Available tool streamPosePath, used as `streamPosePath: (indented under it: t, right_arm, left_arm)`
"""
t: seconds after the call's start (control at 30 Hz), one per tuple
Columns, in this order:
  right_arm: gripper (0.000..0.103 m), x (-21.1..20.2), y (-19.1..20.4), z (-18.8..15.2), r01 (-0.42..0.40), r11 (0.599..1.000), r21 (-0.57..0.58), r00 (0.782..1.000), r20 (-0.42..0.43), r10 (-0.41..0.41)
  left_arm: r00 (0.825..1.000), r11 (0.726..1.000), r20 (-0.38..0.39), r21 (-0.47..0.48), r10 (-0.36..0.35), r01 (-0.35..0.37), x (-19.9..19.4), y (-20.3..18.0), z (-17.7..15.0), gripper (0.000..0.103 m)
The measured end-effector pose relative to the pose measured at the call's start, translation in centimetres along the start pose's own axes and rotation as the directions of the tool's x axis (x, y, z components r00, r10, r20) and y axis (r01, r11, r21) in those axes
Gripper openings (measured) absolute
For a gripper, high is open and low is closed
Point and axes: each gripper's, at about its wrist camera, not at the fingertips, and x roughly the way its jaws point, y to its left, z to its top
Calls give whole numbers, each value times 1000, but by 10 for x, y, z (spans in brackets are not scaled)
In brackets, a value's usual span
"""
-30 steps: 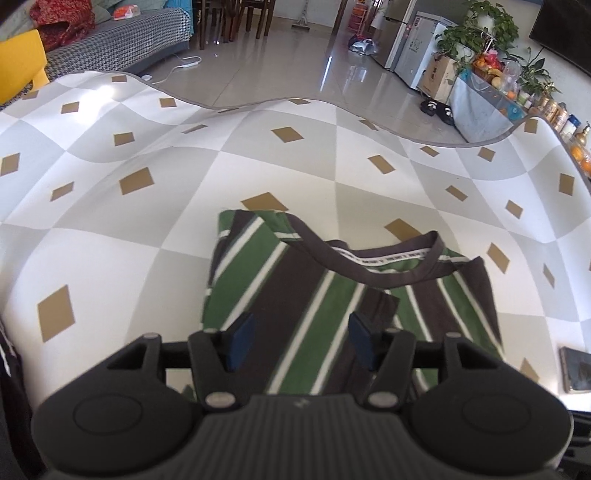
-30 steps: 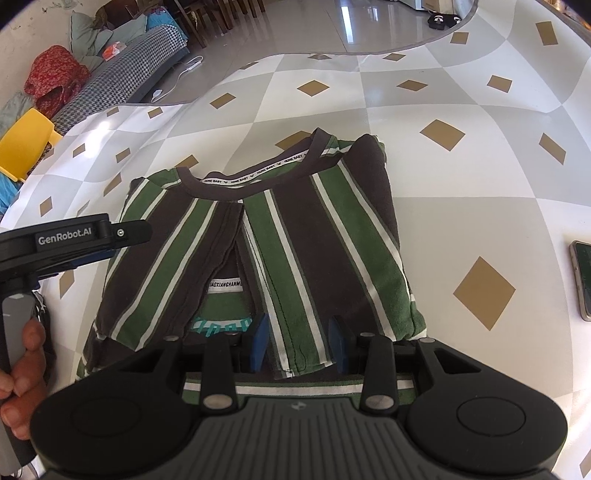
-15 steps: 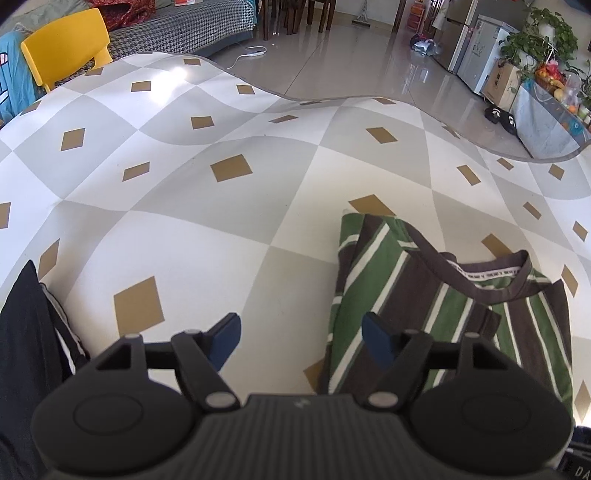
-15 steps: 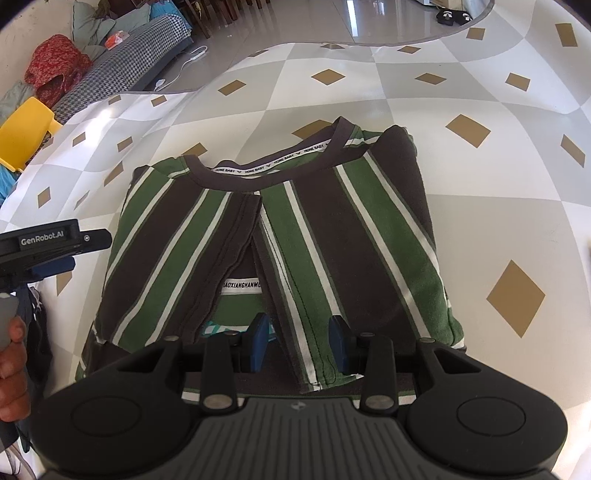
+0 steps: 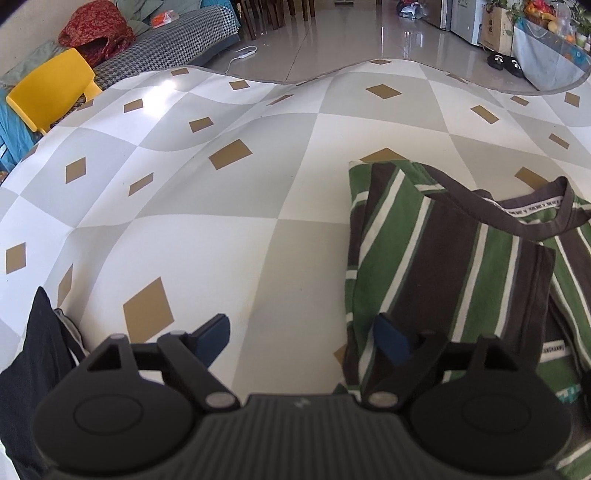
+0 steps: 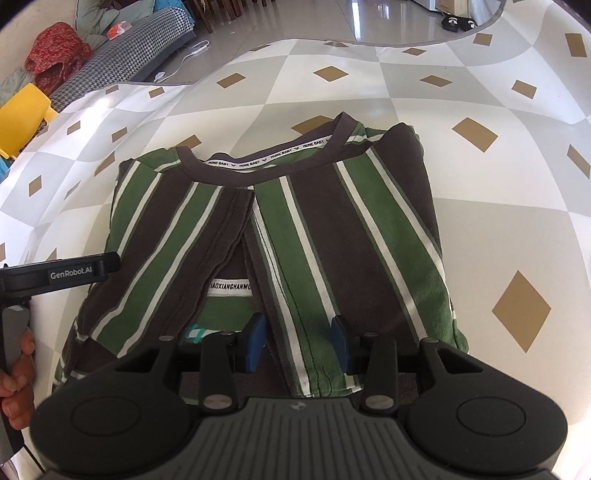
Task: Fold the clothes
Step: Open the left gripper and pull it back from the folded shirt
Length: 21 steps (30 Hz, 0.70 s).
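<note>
A green, brown and white striped shirt (image 6: 295, 229) lies on the checked mat (image 5: 221, 240), sleeves folded in, collar at the far end. In the left wrist view the shirt (image 5: 454, 266) fills the right side. My left gripper (image 5: 301, 336) is opening wide over bare mat, its right pad at the shirt's left edge, nothing held. My right gripper (image 6: 297, 332) hovers low over the shirt's near hem, jaws opening slightly. A striped panel lies flat between its pads, not pinched. The left gripper's body (image 6: 55, 273) and a person's hand (image 6: 14, 369) show at the left.
A dark garment (image 5: 33, 369) lies at the mat's near left. Beyond the mat's far edge stand a yellow chair (image 5: 48, 88) and a houndstooth sofa (image 5: 177, 40), with tiled floor, slippers (image 6: 458, 22) and boxes (image 5: 498, 22) behind.
My left gripper swung left off the shirt to its left edge, sank, and its jaws spread much wider. The right gripper stayed over the hem, slightly wider.
</note>
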Motion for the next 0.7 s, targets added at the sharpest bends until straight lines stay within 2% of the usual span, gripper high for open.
streamPosePath:
  t: [0.3, 0.7]
  right_arm:
    - [38, 4, 5, 1, 32, 999, -44, 999, 31, -31]
    - [38, 14, -1, 20, 62, 998, -24, 995, 79, -60]
  left_arm:
    - [999, 999, 38, 14, 28, -29, 5, -7, 7, 89]
    - [1000, 998, 28, -57, -8, 9, 18, -7, 23, 89]
